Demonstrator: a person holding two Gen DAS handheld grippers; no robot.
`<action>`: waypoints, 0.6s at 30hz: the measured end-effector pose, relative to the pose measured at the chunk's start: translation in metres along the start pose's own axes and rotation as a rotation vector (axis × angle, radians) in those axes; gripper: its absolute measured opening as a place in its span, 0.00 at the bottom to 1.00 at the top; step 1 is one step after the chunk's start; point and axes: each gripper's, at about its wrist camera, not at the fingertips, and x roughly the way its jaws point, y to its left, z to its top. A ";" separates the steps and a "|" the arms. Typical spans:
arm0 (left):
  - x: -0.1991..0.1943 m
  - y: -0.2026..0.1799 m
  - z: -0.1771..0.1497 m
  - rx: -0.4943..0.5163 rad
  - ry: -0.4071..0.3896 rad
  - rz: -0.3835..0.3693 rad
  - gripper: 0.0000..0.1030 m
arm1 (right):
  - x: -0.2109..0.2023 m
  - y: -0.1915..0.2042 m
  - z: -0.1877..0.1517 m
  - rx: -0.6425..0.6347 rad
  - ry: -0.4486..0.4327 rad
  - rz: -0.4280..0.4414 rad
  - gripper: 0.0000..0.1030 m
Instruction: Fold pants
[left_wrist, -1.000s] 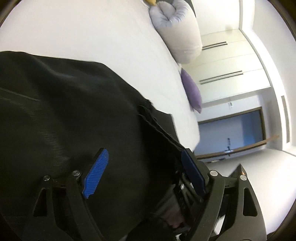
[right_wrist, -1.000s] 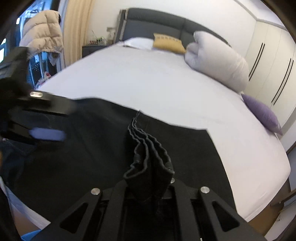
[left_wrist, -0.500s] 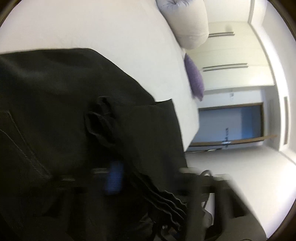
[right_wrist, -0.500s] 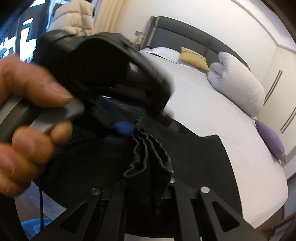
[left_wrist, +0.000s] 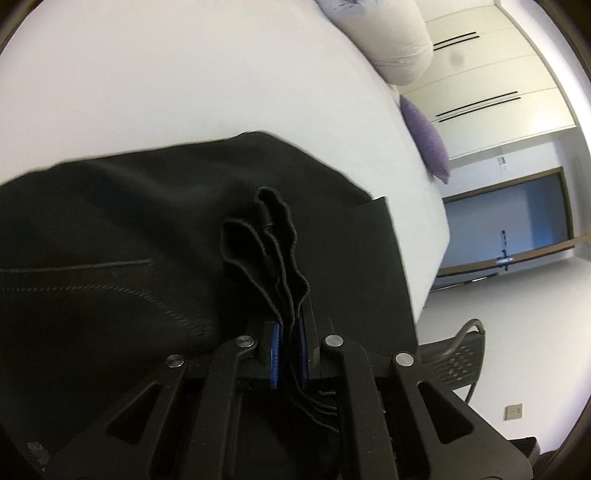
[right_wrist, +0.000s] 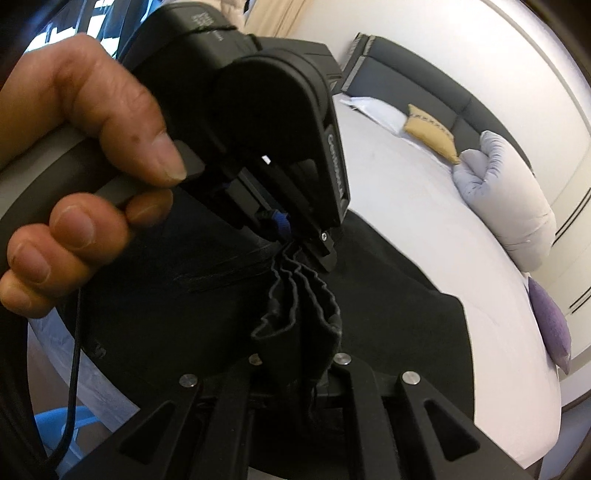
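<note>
Black pants (left_wrist: 129, 236) lie spread over the near end of a white bed (left_wrist: 184, 92). My left gripper (left_wrist: 288, 350) is shut on a gathered bunch of the pants' edge, the folds standing up between its blue pads (left_wrist: 274, 354). My right gripper (right_wrist: 295, 365) is shut on another pleated bunch of the same fabric (right_wrist: 299, 317). In the right wrist view the left gripper (right_wrist: 286, 236) sits just beyond, held in a person's hand (right_wrist: 85, 155), its tips clamped on the cloth right next to the right gripper's bunch.
A large pale pillow (right_wrist: 506, 206), a yellow cushion (right_wrist: 430, 131) and a purple cushion (right_wrist: 550, 321) lie toward the head and far side of the bed. A dark headboard (right_wrist: 417, 85), white wardrobes (left_wrist: 491, 85) and a doorway (left_wrist: 506, 221) stand around. A mesh chair (left_wrist: 454, 362) is near the bed corner.
My left gripper went from wide open to shut on a bunch of the pants' edge and moved in close to the right gripper. The right gripper kept its grip and rolled.
</note>
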 end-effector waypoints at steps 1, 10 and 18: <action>0.002 0.003 -0.001 -0.006 0.000 0.001 0.06 | 0.000 0.003 -0.001 -0.005 0.004 0.004 0.08; 0.004 0.018 -0.015 0.032 -0.001 0.059 0.08 | 0.000 0.018 -0.016 0.001 0.041 0.051 0.11; -0.039 0.019 -0.033 0.071 -0.058 0.204 0.10 | -0.022 -0.016 -0.036 0.205 0.056 0.237 0.52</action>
